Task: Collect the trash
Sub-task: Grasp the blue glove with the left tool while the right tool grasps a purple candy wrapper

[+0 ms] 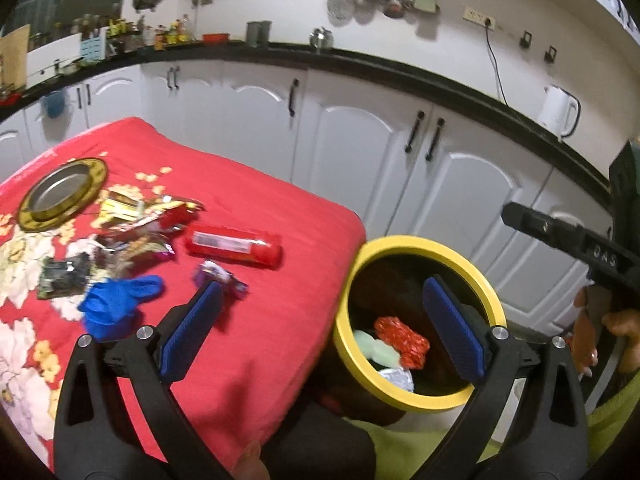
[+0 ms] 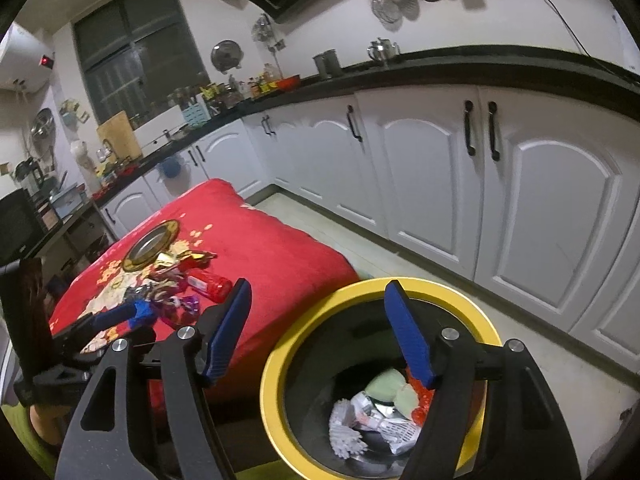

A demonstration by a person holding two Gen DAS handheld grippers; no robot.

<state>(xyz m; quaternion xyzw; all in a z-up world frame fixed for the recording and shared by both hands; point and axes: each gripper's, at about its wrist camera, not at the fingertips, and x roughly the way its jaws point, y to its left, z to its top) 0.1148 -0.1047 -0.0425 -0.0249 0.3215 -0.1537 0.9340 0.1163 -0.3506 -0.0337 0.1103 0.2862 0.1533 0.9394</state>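
The yellow-rimmed bin is taken as the landmark; it stands on the floor just beside the corner of the red floral cloth that covers the table. The left gripper is held above the cloth's edge and the bin's near rim, its jaws spread wide with nothing between the blue pads. The right gripper is held over the bin's rim, its jaws parted and likewise empty.

Inside the bin, a crumpled red wrapper, a pale green piece and white and silver packaging are seen.

On the cloth, to the left of the bin, uncollected trash is shown:
- a red tube
- a purple wrapper
- a blue glove
- a heap of foil wrappers

A gold-rimmed metal dish lies farthest from the bin.
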